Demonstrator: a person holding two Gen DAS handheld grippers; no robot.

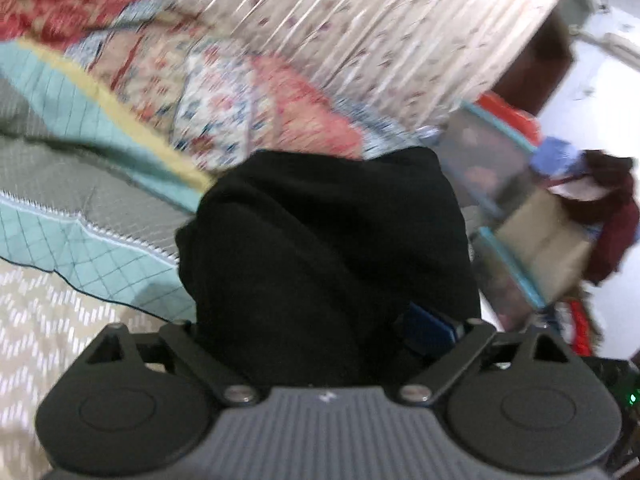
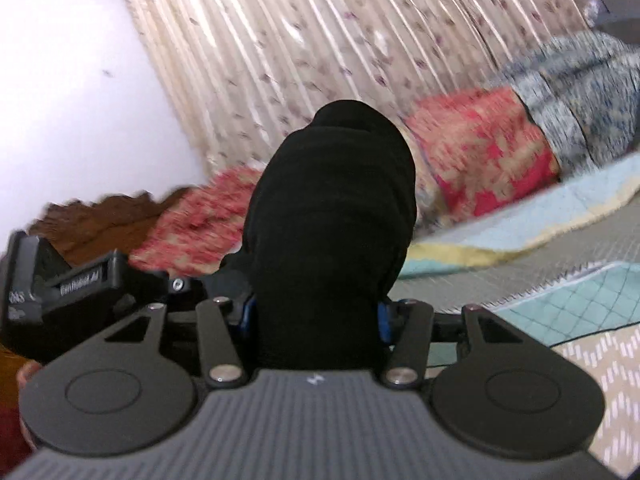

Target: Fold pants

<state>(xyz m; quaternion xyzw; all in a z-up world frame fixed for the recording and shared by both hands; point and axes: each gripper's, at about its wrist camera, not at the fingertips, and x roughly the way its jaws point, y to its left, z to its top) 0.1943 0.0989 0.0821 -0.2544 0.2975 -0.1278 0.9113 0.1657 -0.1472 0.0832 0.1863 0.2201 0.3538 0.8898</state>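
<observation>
The black pants [image 1: 328, 248] are bunched over my left gripper [image 1: 320, 320] and cover its fingers; only a blue pad [image 1: 424, 326] shows at the right. The left gripper is shut on the cloth and held above the bed. In the right wrist view the black pants [image 2: 332, 216] stand up in a thick bundle between my right gripper's [image 2: 316, 312] blue-edged fingers [image 2: 385, 320], which are shut on it. The left gripper's body [image 2: 76, 280] shows close at the left of the right wrist view. Both views are motion-blurred.
A teal and grey quilted bedspread [image 1: 60, 184] lies below. Floral pillows [image 2: 480, 160] and a patterned blanket [image 2: 580, 92] lie against a pleated flowered curtain [image 2: 300, 48]. Teal-framed shelves [image 1: 504, 216] with boxes and dark red cloth [image 1: 612, 232] stand at the right.
</observation>
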